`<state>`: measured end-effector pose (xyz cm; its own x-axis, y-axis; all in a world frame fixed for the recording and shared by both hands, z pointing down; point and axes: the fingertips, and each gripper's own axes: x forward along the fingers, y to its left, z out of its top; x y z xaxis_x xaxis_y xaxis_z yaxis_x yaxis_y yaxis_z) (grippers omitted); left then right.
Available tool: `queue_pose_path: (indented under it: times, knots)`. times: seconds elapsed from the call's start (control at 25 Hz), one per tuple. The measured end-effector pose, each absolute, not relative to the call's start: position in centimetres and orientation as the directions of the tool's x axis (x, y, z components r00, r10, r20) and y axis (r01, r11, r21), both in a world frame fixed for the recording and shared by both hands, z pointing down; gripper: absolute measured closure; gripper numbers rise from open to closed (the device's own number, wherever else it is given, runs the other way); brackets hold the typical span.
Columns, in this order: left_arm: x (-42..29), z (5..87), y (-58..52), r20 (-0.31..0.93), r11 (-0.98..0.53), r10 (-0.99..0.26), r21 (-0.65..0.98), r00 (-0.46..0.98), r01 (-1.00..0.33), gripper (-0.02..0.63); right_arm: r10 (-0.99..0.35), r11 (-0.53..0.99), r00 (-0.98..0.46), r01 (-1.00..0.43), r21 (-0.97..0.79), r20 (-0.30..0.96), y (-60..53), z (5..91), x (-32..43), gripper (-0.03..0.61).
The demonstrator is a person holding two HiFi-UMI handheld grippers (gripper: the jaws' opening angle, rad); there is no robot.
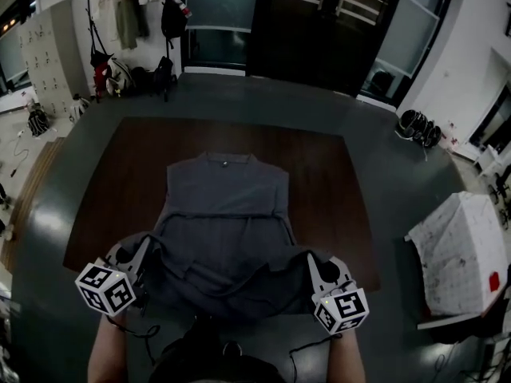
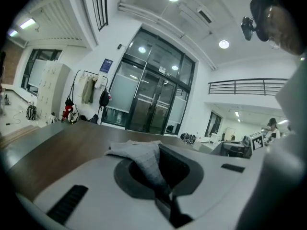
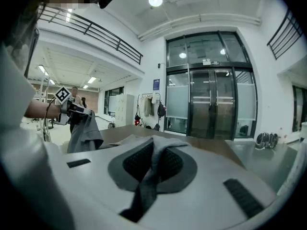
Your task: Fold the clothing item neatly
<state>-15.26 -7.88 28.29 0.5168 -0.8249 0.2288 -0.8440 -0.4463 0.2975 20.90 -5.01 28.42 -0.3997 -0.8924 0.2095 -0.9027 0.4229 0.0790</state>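
A: Desk?

B: Dark brown desk (image 1: 319, 174). A grey sleeveless dress (image 1: 227, 206) lies lengthwise on it, collar at the far end, upper half flat.

A: Near end?

B: The hem is off the desk and sags between the two tongs, close to the person.

A: Tongs state?

B: Left tongs (image 1: 142, 254) are clamped on the left hem corner. The left gripper view shows grey cloth pinched in the closed jaws and bunched over the tip. Right tongs (image 1: 314, 263) are the same on the right hem corner, with a fold of cloth running down the slot. In the right gripper view, cloth hangs below the left tongs.
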Motion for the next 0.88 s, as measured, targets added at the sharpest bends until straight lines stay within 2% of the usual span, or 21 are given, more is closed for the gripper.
queue_pose_path:
  times: [0.56, 0.72, 0.88]
  knots:
    - [-20.7, 27.0, -28.4, 0.220, -0.507, -0.778, 0.333, 0.589, -0.795, 0.595, -0.947, 0.236, -0.214, -0.969, 0.069, 0.238, -24.5, 24.8, 22.8, 0.578]
    - [-20.8, 27.6, -33.4, 0.232, -0.513, -0.762, 0.353, 0.605, -0.782, 0.595, -0.942, 0.246, -0.223, -0.967, 0.063, 0.253, -29.6, 24.8, 22.5, 0.578]
    - [-18.9, 27.5, -38.2, 0.237, -0.542, -0.725, 0.383, 0.647, -0.748, 0.595, -0.928, 0.311, -0.290, -0.948, 0.059, 0.233, -35.0, 24.3, 22.4, 0.578]
